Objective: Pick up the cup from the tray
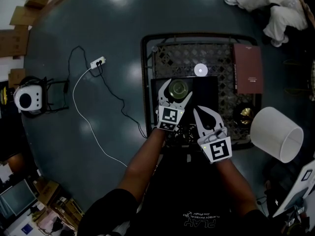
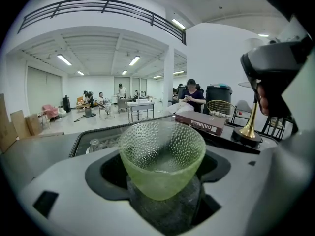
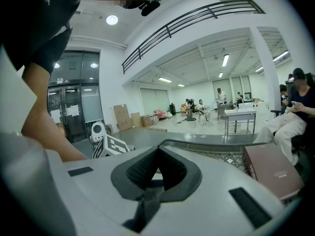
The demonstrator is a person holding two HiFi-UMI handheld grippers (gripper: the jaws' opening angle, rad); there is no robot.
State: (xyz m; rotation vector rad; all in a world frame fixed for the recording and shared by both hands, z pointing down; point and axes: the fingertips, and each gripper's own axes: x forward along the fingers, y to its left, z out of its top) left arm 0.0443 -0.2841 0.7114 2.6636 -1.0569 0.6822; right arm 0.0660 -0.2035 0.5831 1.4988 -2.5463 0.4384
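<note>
A green dimpled glass cup [image 1: 178, 88] stands on a black tray [image 1: 209, 90] that lies on a dark wire-mesh table [image 1: 197, 58]. My left gripper [image 1: 180, 87] reaches over the tray with one finger on each side of the cup. In the left gripper view the cup [image 2: 162, 154] fills the hollow between the jaws, with dark gaps showing at both its sides, so the left gripper [image 2: 162, 191] is open around it. My right gripper [image 1: 198, 113] hovers just right of the left one, near the tray's front edge. It is shut and empty [image 3: 157, 154].
A brown box [image 1: 247, 68] and a brass stand [image 1: 244, 114] sit at the table's right side, and a small white round thing [image 1: 200, 70] behind the tray. A white lampshade [image 1: 275, 132] is to the right. A power strip [image 1: 97, 62] with cables lies on the floor to the left.
</note>
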